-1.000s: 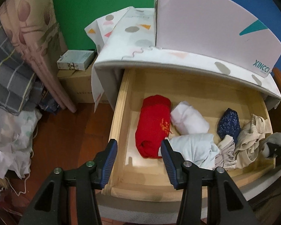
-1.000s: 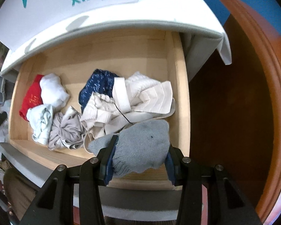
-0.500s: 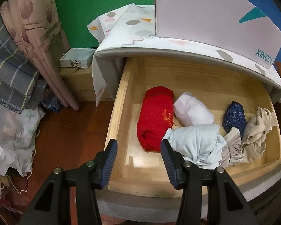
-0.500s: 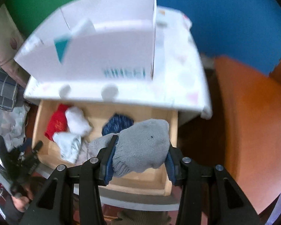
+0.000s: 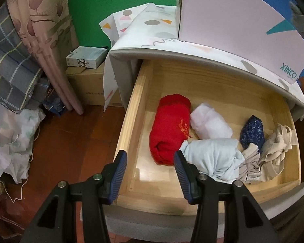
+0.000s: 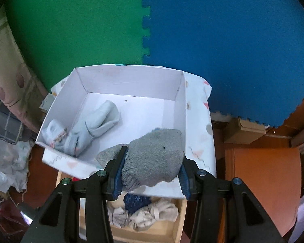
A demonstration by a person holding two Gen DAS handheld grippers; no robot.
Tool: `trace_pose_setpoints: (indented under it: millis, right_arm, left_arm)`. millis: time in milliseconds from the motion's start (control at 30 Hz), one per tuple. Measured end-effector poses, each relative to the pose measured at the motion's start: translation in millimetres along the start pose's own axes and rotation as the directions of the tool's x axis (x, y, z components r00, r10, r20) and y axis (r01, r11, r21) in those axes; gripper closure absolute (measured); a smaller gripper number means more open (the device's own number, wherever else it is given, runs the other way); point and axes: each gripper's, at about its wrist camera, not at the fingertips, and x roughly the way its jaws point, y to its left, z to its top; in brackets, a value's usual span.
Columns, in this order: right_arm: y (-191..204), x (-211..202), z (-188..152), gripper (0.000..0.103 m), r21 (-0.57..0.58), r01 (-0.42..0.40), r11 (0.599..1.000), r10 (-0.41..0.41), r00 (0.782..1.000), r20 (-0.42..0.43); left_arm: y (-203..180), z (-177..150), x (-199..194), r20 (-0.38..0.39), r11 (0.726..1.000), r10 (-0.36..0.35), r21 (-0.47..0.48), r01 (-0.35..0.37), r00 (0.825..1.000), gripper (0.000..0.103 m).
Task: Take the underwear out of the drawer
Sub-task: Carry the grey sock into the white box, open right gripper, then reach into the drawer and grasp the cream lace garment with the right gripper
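Observation:
The wooden drawer (image 5: 129, 125) stands pulled open. In it lie a red bundle (image 5: 169, 129), a white one (image 5: 209, 121), a pale blue one (image 5: 212, 156), a dark blue one (image 5: 252, 131) and beige pieces (image 5: 277, 147). My left gripper (image 5: 150, 174) is open and empty above the drawer's front left corner. My right gripper (image 6: 152, 172) is shut on a grey knitted garment (image 6: 156, 156), held high over the near right corner of the white box (image 6: 131, 87). A pale blue garment (image 6: 85, 129) lies in the box. The drawer (image 6: 180, 218) shows below.
The white box (image 5: 233, 20) stands on the patterned cloth (image 5: 152, 32) over the cabinet top. Green and blue foam mats (image 6: 143, 30) cover the wall behind. Cardboard boxes (image 5: 87, 89), hanging fabrics (image 5: 20, 60) and plastic bags (image 5: 8, 141) crowd the floor at left. Wooden furniture (image 6: 263, 182) stands right.
My right gripper has lifted the grey garment out of the drawer and up over the white box. My left gripper has drawn back a little and stays open.

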Motion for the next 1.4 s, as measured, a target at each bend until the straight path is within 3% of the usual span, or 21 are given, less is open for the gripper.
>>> trace_pose_setpoints:
  millis: [433, 567, 700, 833, 967, 1067, 1167, 1267, 1400]
  right_arm:
    - [22.7, 69.9, 6.1, 0.055, -0.037, 0.038, 0.999, -0.042, 0.992, -0.115]
    - [22.2, 79.3, 2.3, 0.048, -0.019, 0.018, 1.0, -0.021, 0.987, -0.157]
    - [21.5, 62.3, -2.9, 0.038, -0.014, 0.009, 1.0, -0.011, 0.991, -0.133]
    - [19.4, 35.6, -7.0, 0.035, -0.024, 0.006, 1.0, -0.009, 0.994, -0.106]
    - [15.0, 9.4, -29.3, 0.034, -0.035, -0.02, 0.999, 0.016, 0.993, -0.113]
    - [8.3, 2.6, -55.1, 0.024, -0.027, -0.031, 0.999, 0.027, 0.99, -0.14]
    - [2.7, 13.0, -89.9, 0.024, -0.036, -0.011, 0.999, 0.003, 0.978, -0.208]
    - [-2.1, 41.7, -124.2, 0.024, -0.036, 0.009, 0.999, -0.02, 0.95, -0.31]
    - [-13.8, 90.1, -164.2, 0.024, 0.068, 0.004, 0.998, 0.026, 0.898, -0.44]
  left_arm:
    - [0.9, 1.0, 2.4, 0.002, 0.999, -0.047, -0.02, 0.047, 0.999, 0.054]
    - [0.8, 1.1, 3.3, -0.003, 0.999, -0.046, -0.019, 0.046, 0.999, 0.054]
    - [1.7, 0.8, 4.9, -0.011, 0.999, -0.048, -0.021, 0.048, 0.999, 0.054]
    - [1.4, 0.5, 5.8, -0.016, 0.999, -0.043, -0.023, 0.042, 0.999, 0.054]
    - [1.4, 0.1, 6.2, -0.021, 0.999, -0.039, -0.021, 0.039, 0.999, 0.054]
    - [2.7, 0.3, 6.8, -0.027, 0.999, -0.04, -0.023, 0.039, 0.999, 0.054]
    - [1.8, -0.3, 6.8, -0.032, 0.999, -0.033, -0.015, 0.033, 0.999, 0.054]
    - [-0.8, -1.1, 7.0, -0.036, 1.0, -0.03, 0.0, 0.03, 0.999, 0.054]
    - [-0.9, -1.2, 7.6, -0.037, 0.999, -0.031, -0.008, 0.031, 0.999, 0.054]
